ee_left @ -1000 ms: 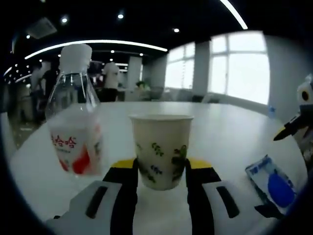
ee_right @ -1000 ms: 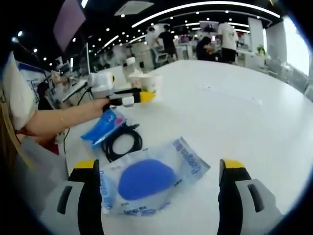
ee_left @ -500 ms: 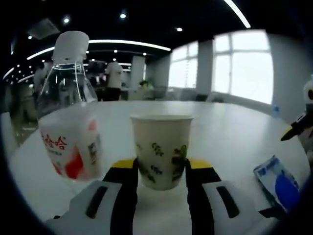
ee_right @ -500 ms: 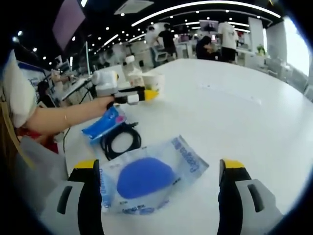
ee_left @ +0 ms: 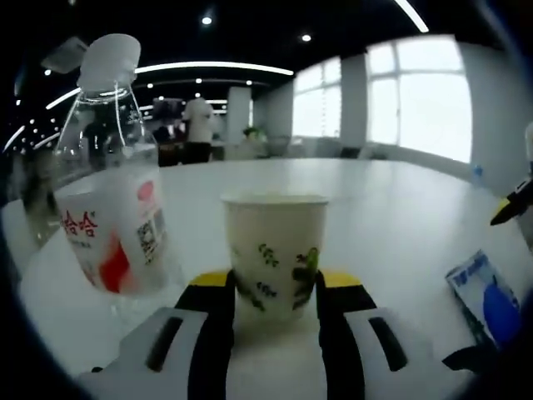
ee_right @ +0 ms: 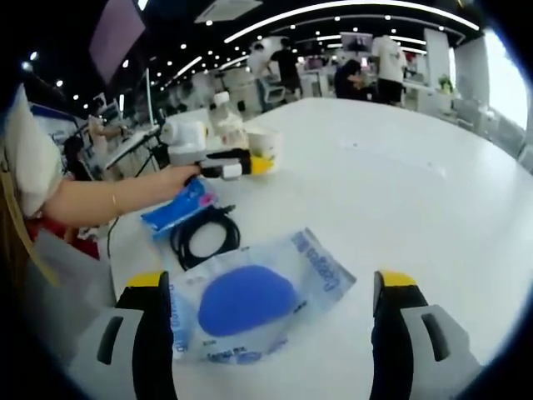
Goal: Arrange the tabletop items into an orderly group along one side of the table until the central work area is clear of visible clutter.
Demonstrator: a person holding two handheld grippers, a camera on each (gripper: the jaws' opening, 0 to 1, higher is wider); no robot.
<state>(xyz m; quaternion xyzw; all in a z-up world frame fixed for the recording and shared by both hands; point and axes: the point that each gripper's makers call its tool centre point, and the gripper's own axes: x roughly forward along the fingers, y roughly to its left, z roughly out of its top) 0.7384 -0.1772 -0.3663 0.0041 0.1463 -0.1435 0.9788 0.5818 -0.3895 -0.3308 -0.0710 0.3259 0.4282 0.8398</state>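
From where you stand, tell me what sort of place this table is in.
Probably a large open-plan office or lab hall. Beyond the white table the right gripper view shows rows of desks with people standing, and long strip lights across a dark ceiling. The left gripper view adds tall windows.

My left gripper [ee_left: 273, 333] has two black jaws with yellow tips; grey housing blocks with dark slots flank them at five and seven o'clock. My right gripper [ee_right: 273, 333] is built the same way: black jaws capped yellow, grey slotted shoulders. In the right gripper view, at ten o'clock, my left gripper [ee_right: 250, 163] has a white body, a black jaw and a yellow tip. My forearm [ee_right: 108, 200] is bare, with no sleeve on it.
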